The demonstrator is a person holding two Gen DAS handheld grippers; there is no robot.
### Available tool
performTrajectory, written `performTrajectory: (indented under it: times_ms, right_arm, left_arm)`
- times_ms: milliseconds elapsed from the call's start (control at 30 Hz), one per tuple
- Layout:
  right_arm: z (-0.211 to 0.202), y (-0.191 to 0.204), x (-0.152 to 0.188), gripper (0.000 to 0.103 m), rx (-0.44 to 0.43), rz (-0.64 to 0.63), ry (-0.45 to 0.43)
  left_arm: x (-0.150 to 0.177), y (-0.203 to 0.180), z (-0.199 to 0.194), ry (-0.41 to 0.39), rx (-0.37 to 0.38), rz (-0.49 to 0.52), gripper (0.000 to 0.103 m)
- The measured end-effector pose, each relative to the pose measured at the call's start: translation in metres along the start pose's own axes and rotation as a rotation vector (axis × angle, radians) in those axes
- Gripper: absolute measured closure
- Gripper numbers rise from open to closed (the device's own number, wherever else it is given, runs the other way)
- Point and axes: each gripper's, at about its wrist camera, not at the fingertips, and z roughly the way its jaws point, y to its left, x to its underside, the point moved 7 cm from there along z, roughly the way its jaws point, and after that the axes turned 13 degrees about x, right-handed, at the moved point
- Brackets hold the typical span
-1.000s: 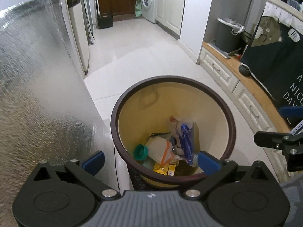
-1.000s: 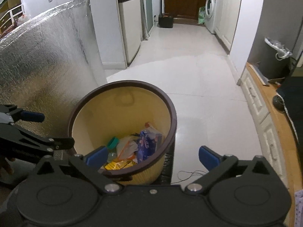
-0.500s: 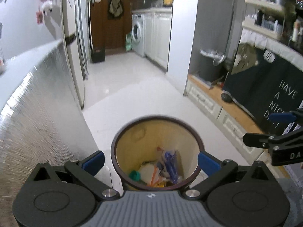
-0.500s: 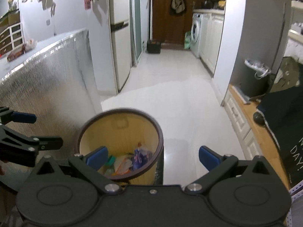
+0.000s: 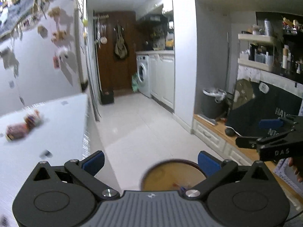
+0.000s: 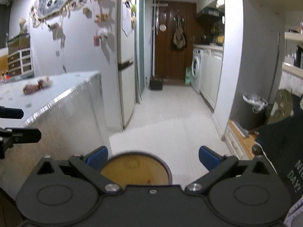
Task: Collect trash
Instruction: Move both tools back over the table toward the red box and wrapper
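Where the foil-faced counter (image 6: pixel 62 113) ends on the left, its corner edge drops straight to the floor, just beside the bin (image 6: pixel 136 168). On the counter top lies a blurred reddish wrapper (image 5: pixel 22 126), well back from that edge; motion blur hides which way it points and what it is. A smaller dark scrap (image 5: pixel 45 153) lies nearer the left gripper (image 5: pixel 150 162), also smeared.

Left gripper: blue pads (image 5: pixel 93 160) wide apart, nothing between them. Its fingers frame the bin's rim and open floor.

Centre: white tile floor (image 6: pixel 170 117) runs clear down the corridor to a brown door (image 6: pixel 170 43), fridge (image 6: pixel 126 66) on the left side, washing machine (image 6: pixel 196 70) on the right. That is the widest open lane.

Bin: round, dark rim, yellow inner wall, mouth facing up. Its lower half is cut off by both gripper bodies; only flecks of contents show at the bottom edge of the left wrist view.

Right gripper (image 6: pixel 152 158): pads spread wide, empty. In the left wrist view it shows side-on at the far right (image 5: pixel 265 132), a hand (image 5: pixel 297 167) partly visible behind it.

Far right: low wooden ledge with white drawers (image 5: pixel 214 138) bounds the floor; a dark cloth (image 6: pixel 280 143) hangs over it, lettering cut off.
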Motion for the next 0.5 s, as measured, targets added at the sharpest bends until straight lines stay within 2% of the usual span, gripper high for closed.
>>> performTrajectory:
  times_ms: [267,500]
  right_arm:
    - [-0.002,0.032,-0.061,0.000,-0.069,0.057,-0.121]
    - [0.004,0.080,-0.115,0.000,-0.139,0.014,-0.199]
  left_arm:
    - [-0.041,0.054,-0.035,-0.064,-0.137,0.035,0.000]
    - [-0.077,0.110,-0.044,-0.080,-0.226,0.061,0.000]
